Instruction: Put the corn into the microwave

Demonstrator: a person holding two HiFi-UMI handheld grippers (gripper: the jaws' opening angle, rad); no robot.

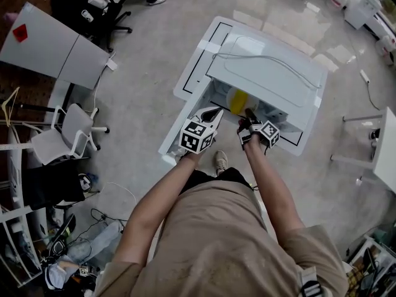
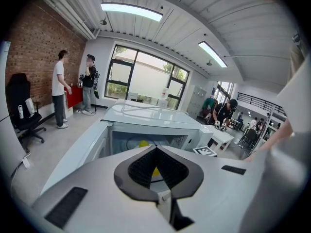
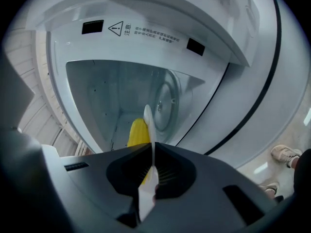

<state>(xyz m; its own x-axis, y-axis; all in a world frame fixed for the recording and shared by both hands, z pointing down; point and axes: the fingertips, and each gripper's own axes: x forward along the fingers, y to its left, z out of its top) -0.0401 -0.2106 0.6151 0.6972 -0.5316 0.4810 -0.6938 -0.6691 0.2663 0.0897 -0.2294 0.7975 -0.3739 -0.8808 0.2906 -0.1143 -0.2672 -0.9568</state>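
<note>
The corn (image 1: 237,101) lies inside the open microwave (image 1: 266,67), left gripper (image 1: 212,112) and right gripper (image 1: 250,114) both empty with jaws pressed together, so swinging the left-hand door (image 1: 182,129) shut likely comes next.

On my feed: tan short-sleeved shirt (image 1: 216,240), black shorts (image 1: 209,177), a pale sneaker (image 1: 220,161); the left gripper (image 1: 213,112) and right gripper (image 1: 249,114) are grey, each bearing a cube (black-and-white square markers).

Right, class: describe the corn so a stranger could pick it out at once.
Find the white microwave on the white table, its door swung open. In the cavity's mouth is the corn, the only yellow thing among white walls.
</note>
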